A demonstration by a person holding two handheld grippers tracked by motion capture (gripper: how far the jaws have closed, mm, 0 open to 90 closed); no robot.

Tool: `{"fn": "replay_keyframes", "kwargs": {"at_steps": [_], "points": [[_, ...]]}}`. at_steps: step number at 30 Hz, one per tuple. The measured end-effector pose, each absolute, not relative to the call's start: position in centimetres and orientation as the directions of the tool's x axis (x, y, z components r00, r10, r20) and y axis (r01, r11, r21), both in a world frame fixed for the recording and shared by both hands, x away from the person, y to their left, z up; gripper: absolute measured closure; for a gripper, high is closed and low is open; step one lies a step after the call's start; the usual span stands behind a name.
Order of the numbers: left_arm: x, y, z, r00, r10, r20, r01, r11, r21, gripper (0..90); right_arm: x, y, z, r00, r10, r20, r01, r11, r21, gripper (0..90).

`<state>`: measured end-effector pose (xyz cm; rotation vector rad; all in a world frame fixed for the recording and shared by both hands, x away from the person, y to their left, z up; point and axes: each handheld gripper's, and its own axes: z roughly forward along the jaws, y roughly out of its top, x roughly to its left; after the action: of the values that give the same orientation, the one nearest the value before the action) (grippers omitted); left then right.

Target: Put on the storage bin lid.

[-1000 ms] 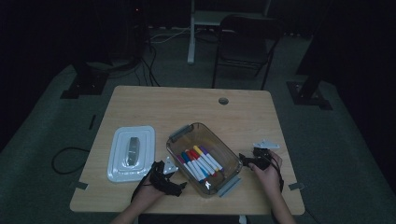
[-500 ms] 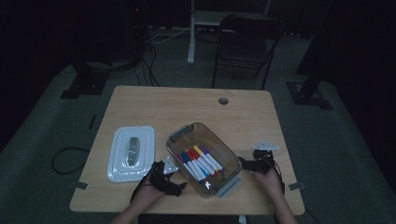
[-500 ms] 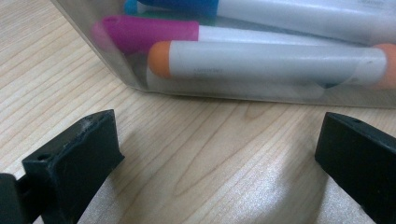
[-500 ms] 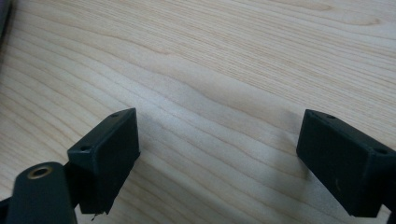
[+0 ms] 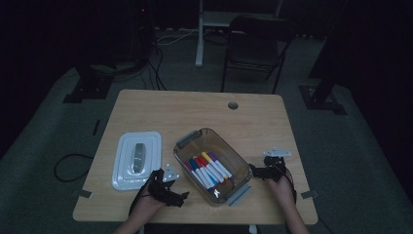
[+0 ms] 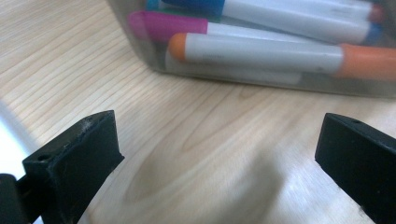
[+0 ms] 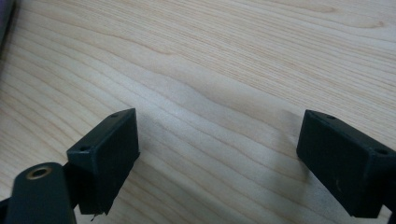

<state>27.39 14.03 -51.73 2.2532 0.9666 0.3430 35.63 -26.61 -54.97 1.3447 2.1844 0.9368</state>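
Note:
A clear plastic bin (image 5: 229, 161) holds several coloured markers (image 5: 207, 168) at the middle front of the wooden table (image 5: 195, 112). My left gripper (image 5: 181, 196) is just left of the bin's near corner, open, with bare wood between its jaws (image 6: 217, 135). Right ahead of it, through the bin wall, lie an orange-capped marker (image 6: 261, 53) and a magenta one (image 6: 163, 25). My right gripper (image 5: 254, 171) points at the bin's right side. Its jaws have just been opening and now stand wide over bare wood (image 7: 219, 130), with nothing between them.
The bin's white lid (image 5: 124, 168) with a grey handle lies flat at the front left. A grey latch (image 5: 238, 195) sticks out at the bin's near end. A cable hole (image 5: 233, 105) sits near the table's far edge. A chair (image 5: 258, 44) stands beyond the table.
My left gripper has lifted and shifted slightly beside the bin. The right hand has stayed where it was.

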Motion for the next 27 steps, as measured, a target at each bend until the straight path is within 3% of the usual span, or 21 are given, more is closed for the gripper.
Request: {"fn": "replay_keyframes", "kwargs": {"at_steps": [7, 21, 23, 26, 27], "points": [[26.6, 16.9, -49.7, 0.644, 0.764, -0.044, 0.579, -0.448, 0.681, 0.6, 35.6, -26.6, -55.0, -0.452, 0.892, 0.004, 0.617, 0.31, 0.723, 12.3], [28.2, 23.3, -48.8, 0.459, 0.888, 0.008, 0.606, -0.32, 0.729, 0.7, 35.4, -26.4, -54.9, -0.475, 0.88, 0.007, 0.607, 0.322, 0.726, 13.8], [29.0, 23.9, -49.2, 0.419, 0.907, 0.03, 0.608, -0.305, 0.733, 7.6, 35.3, -26.3, -54.9, -0.491, 0.871, 0.008, 0.601, 0.332, 0.727, 13.8], [30.2, 24.4, -50.0, 0.375, 0.926, 0.049, 0.621, -0.291, 0.728, 9.3, 35.2, -26.0, -54.9, -0.507, 0.862, 0.012, 0.596, 0.34, 0.727, 13.8], [30.5, 24.6, -50.2, 0.361, 0.932, 0.044, 0.626, -0.277, 0.729, 16.8, 35.1, -25.9, -54.8, -0.512, 0.858, 0.021, 0.596, 0.338, 0.729, 13.8]]}}
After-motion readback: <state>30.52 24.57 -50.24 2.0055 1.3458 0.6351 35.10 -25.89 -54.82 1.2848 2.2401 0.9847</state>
